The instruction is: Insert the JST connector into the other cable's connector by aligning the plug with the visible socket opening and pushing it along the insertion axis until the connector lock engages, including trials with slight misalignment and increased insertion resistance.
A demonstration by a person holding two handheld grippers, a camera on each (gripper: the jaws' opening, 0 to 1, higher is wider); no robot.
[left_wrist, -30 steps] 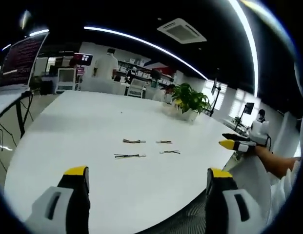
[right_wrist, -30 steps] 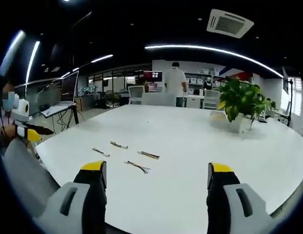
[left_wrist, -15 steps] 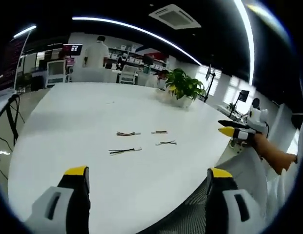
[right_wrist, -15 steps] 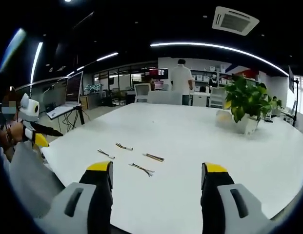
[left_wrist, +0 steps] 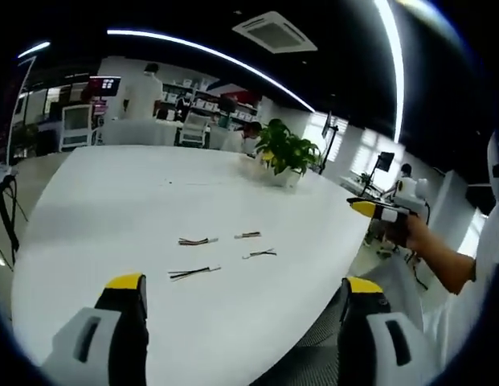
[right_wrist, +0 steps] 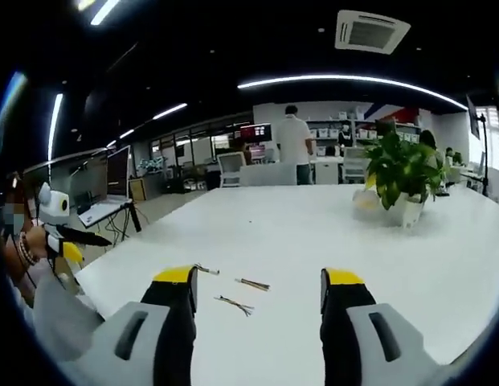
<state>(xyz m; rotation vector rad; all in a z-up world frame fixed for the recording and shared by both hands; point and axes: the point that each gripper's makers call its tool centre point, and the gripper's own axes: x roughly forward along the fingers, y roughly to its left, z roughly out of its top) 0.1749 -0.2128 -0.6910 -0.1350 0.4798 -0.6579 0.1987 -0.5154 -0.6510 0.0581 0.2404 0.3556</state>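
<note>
The JST cables lie loose on the white counter (left_wrist: pixel 112 209), four short wire bundles in a small cluster at the centre of the left gripper view: one (left_wrist: pixel 194 240) at the upper left of the group, one (left_wrist: pixel 248 235) at the upper right, one (left_wrist: pixel 193 273) at the lower left and one (left_wrist: pixel 259 253) at the lower right. In the right gripper view three bundles can be made out, one (right_wrist: pixel 253 284) between the jaws, one (right_wrist: pixel 234 305) below it, and one (right_wrist: pixel 206 269) just beside the tip of the left-hand jaw.

The left tool (left_wrist: pixel 243 293) hangs released above the near edge of the counter, jaws wide apart and empty, well short of the cables. The right tool (right_wrist: pixel 257 287) is likewise spread and holds nothing; it also comes into the right of the left gripper view (left_wrist: pixel 376 211), held in a hand (left_wrist: pixel 410 233).

No cable is picked up yet, so the risks lie ahead. The bundles are thin and flat on a smooth top, so a closing tool could pinch only the wires, or skid the housing away. Gripping too far from the connector would let the plug droop and meet the socket at an angle, and forcing it then could bend pins or jam before the lock engages.

Plug and socket ends cannot be told apart here; the housings are too small to read, so which cables mate is unclear. A potted plant (right_wrist: pixel 399 173) stands further back on the counter.
</note>
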